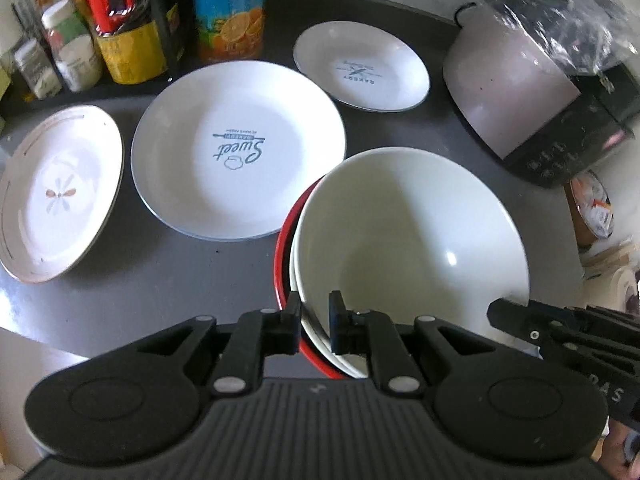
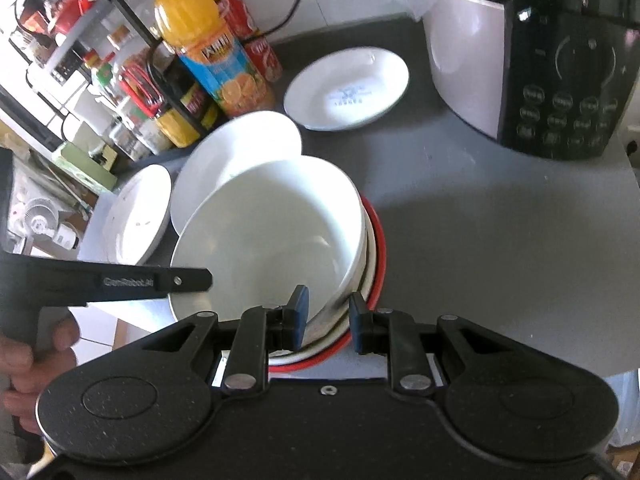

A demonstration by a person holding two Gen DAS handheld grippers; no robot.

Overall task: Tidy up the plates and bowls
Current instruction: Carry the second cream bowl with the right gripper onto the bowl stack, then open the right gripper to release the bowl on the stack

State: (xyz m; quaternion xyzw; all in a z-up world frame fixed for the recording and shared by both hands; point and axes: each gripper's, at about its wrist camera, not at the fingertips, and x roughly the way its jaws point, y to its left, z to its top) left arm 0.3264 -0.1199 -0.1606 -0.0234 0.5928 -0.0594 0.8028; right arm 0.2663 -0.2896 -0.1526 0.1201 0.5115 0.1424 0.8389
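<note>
A white bowl [image 1: 408, 240] sits nested in a red-rimmed bowl [image 1: 282, 248] on the grey table. My left gripper [image 1: 314, 322] straddles the near rim of this stack, one finger outside and one inside; whether the pads touch is unclear. My right gripper [image 2: 326, 318] straddles the rim of the same stack [image 2: 272, 224] from the other side, with small gaps at the pads. A large white "Sweet" plate [image 1: 238, 148], a small white plate [image 1: 362, 66] and a flower-patterned plate [image 1: 60, 192] lie behind and left.
A rice cooker [image 2: 532, 68] stands at the back right. An orange juice bottle [image 2: 208, 48], cans and a black rack of jars [image 1: 100, 28] line the back left. The table's front edge [image 1: 40, 344] is close.
</note>
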